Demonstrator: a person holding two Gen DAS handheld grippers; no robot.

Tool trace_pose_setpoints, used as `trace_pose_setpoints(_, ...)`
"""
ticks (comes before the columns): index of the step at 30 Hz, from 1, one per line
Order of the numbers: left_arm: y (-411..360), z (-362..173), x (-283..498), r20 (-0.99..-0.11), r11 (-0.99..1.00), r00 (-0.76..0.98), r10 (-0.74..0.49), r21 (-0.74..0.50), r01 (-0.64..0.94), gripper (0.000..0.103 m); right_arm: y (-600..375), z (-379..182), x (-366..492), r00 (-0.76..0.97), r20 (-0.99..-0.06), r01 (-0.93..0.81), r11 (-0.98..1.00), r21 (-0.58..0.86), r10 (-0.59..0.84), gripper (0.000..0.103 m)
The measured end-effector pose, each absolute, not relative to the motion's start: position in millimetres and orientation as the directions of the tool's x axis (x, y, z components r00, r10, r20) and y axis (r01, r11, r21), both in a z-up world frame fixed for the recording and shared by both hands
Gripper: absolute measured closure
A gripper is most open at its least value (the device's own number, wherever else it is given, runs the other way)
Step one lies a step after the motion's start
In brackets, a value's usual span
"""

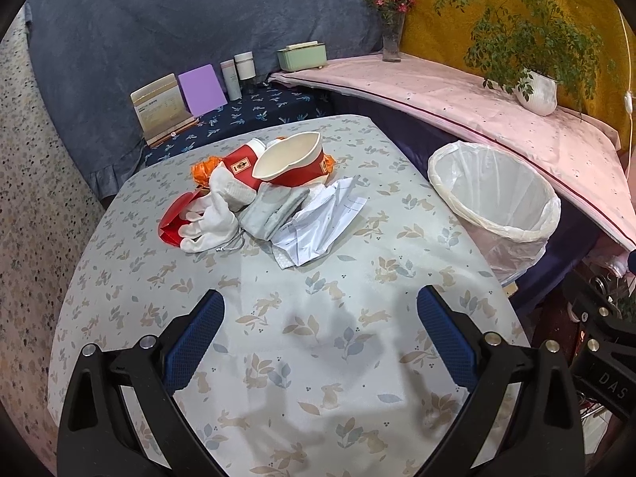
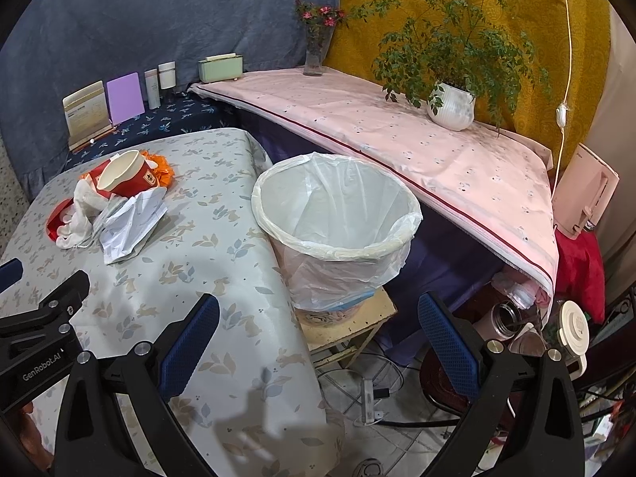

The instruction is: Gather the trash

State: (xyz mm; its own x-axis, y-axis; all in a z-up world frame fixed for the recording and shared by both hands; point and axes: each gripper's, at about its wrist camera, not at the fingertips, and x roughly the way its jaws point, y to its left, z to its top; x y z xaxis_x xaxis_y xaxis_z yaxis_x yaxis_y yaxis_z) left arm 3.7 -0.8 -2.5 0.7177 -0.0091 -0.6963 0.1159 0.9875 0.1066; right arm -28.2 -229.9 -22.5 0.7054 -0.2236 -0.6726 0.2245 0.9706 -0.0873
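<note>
A heap of trash lies on the rabbit-print table (image 1: pixel 302 338): a red and white paper bowl (image 1: pixel 292 161), crumpled white paper (image 1: pixel 318 222), grey and white cloth (image 1: pixel 222 214), a red packet (image 1: pixel 175 214) and orange wrapping (image 1: pixel 200 169). Beside the table's right edge stands a bin with a white liner (image 1: pixel 497 194), empty inside. My left gripper (image 1: pixel 318 342) hovers open over the near table, short of the heap. My right gripper (image 2: pixel 318 346) is open too, over the table's right edge with the bin (image 2: pixel 338 214) just ahead. The bowl (image 2: pixel 125 175) and paper (image 2: pixel 127 226) appear far left in the right wrist view.
A pink-covered shelf (image 1: pixel 457 95) runs behind the bin with a potted plant (image 1: pixel 536 91), a flower vase (image 1: pixel 391 35) and a green box (image 1: pixel 302 55). Cards and bottles (image 1: pixel 234 75) stand on a dark blue cloth behind the table. Cables, flasks and clutter (image 2: pixel 536 326) sit under the shelf.
</note>
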Motion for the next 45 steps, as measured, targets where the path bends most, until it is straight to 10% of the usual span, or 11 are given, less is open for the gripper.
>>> trace_pose_setpoints(45, 171.7, -30.8, 145.1, -0.735, 1.000, 0.678, 0.027, 0.010, -0.029, 0.010, -105.6, -43.1, 109.7, 0.705, -0.707, 0.048, 0.999, -0.020, -0.048, 0.011)
